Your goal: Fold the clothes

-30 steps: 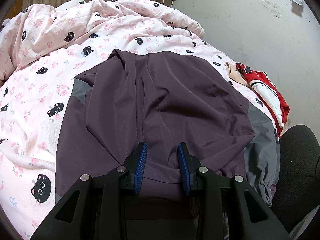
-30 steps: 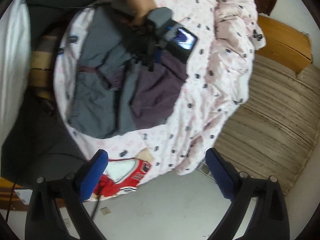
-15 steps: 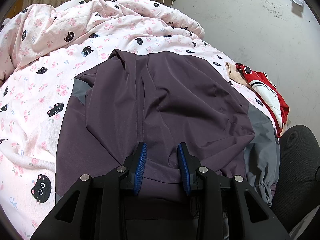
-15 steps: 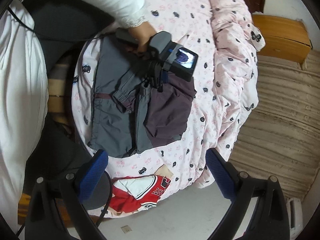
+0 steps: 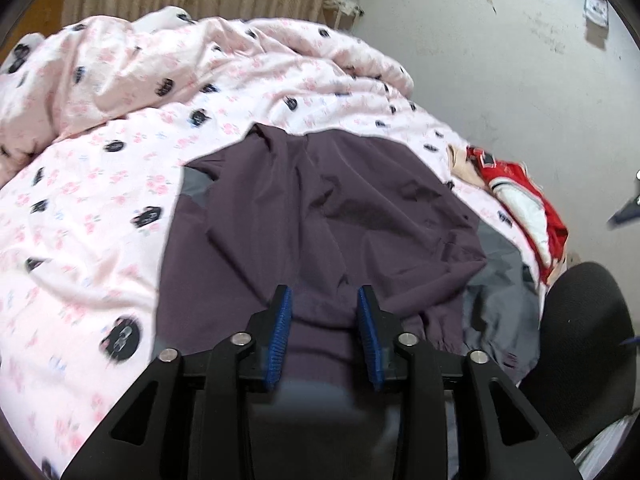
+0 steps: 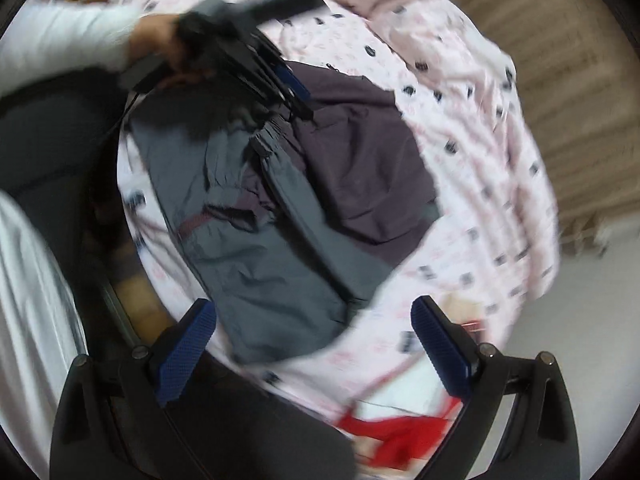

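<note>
My jacket (image 5: pixel 328 216) lies flat on the bed, a thin, smooth shell in dull purple with grey panels, creased in long soft ridges down its middle. Under it is the duvet (image 5: pixel 100 200), pink cotton printed with small flowers and black cat faces, rumpled into thick folds at the far side.

My left gripper (image 5: pixel 324 312) sits low at the jacket's near edge with a raised fold of purple cloth running up between its ribbed blue pads (image 5: pixel 280 328); there is a gap between them, and I cannot tell whether they pinch the cloth. My right gripper (image 6: pixel 312 344) is spread wide and holds nothing, above the jacket's grey end (image 6: pixel 256 240), near the bed's edge. That view is blurred.

A red and white shirt (image 5: pixel 520 200) lies at the bed's right edge, just beside the jacket. Bare duvet lies open to the left and beyond the jacket
</note>
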`<state>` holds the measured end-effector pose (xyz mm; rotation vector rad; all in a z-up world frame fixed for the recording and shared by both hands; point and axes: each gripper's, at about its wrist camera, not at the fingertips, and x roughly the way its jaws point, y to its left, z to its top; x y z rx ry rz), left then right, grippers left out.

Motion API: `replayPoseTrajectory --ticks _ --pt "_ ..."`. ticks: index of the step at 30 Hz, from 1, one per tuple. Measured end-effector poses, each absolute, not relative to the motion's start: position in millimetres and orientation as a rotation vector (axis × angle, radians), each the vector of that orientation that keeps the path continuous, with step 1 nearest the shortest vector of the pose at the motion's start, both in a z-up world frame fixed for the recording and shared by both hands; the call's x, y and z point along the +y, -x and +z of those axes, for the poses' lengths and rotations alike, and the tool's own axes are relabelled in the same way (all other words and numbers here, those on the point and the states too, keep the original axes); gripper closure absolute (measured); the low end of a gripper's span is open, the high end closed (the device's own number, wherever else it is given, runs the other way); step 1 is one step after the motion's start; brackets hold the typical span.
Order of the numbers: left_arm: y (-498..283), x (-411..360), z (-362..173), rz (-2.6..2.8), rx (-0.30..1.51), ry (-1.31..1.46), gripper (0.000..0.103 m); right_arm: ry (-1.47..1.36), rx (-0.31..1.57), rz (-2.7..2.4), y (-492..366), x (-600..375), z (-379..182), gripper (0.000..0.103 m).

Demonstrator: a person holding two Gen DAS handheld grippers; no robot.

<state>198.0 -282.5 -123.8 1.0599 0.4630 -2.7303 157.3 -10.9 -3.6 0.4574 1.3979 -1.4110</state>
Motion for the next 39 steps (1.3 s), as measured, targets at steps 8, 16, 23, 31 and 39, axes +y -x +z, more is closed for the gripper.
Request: replayPoseTrajectory --ticks 8,16,23,31,39 --pt "-250 -267 -114 -2.721 0.517 -0.946 0.057 -0.569 1.087 -1.532 -136 -6 -39 0.004" --pt "-292 -235 -117 -2.676 0.458 -0.933 0.038 -0.598 0.792 -1.616 -125 10 -49 0.004" --pt "-317 -222 -135 -2.611 0.423 -1.036 0.038 -0.709 0.458 -1.619 -96 36 -64 0.004" --pt "-338 -225 -159 -2.495 0.441 -1.162 0.038 -0.796 0.357 -1.647 -72 58 -90 0.004" --pt "-342 -237 -185 -2.415 0.593 -1.277 0.038 -0.892 0.274 -1.656 -50 66 -100 0.004"
